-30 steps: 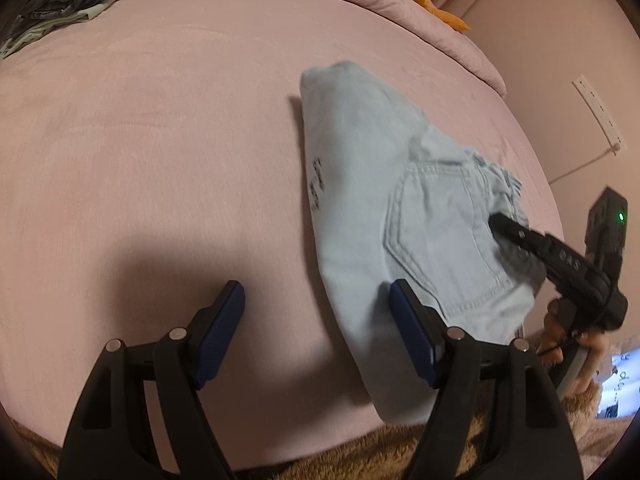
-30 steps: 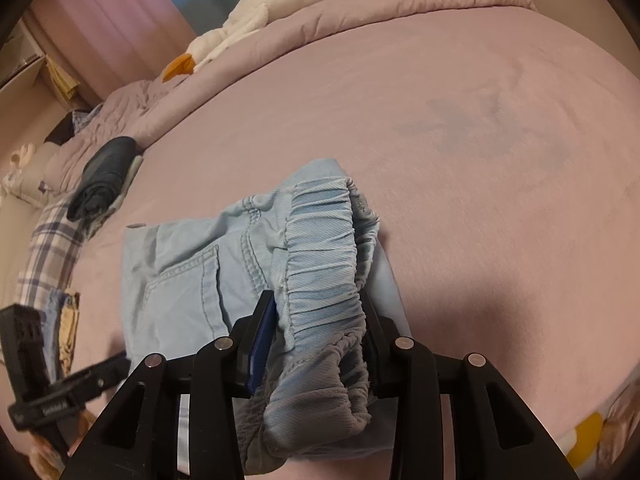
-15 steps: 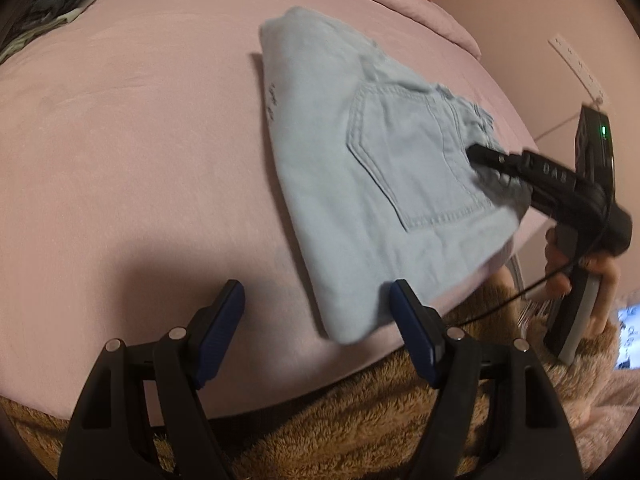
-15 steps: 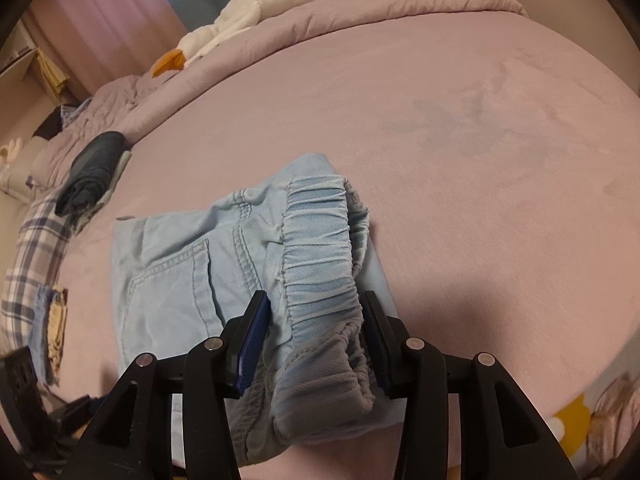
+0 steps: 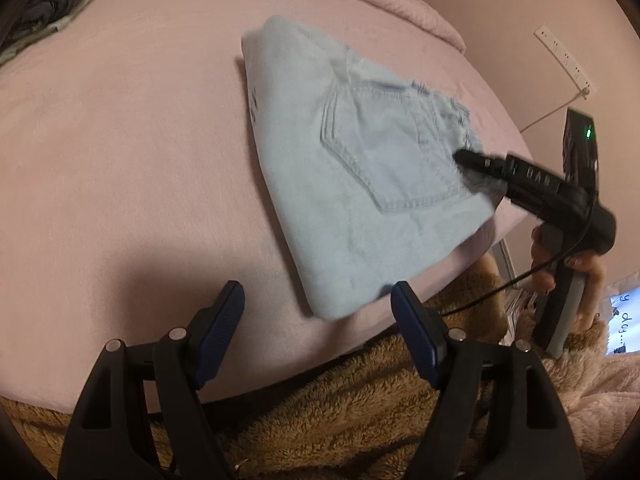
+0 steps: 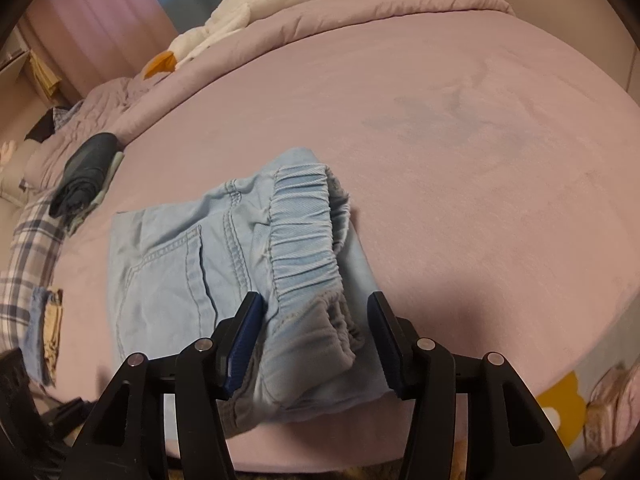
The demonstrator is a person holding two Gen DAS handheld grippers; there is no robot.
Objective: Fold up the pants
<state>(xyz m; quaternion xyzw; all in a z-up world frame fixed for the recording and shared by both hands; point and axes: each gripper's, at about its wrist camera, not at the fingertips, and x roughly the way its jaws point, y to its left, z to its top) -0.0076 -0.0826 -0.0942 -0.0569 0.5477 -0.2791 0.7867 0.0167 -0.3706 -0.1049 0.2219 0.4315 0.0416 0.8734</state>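
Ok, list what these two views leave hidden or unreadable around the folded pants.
- Pants: the layers under the top fold, both views; the top layer covers them.
- Small dark marks on the pants' side edge, left wrist view: too small to read.
- Right gripper in the left wrist view: only one finger shows, blurred.
- Left gripper: out of the right wrist view.
- Dark bundle at the bed's far side: too small to identify.

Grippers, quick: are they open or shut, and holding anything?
Left gripper: open, holding nothing.
Right gripper: open, has just been opening; the pants waistband lies loose between its fingers.
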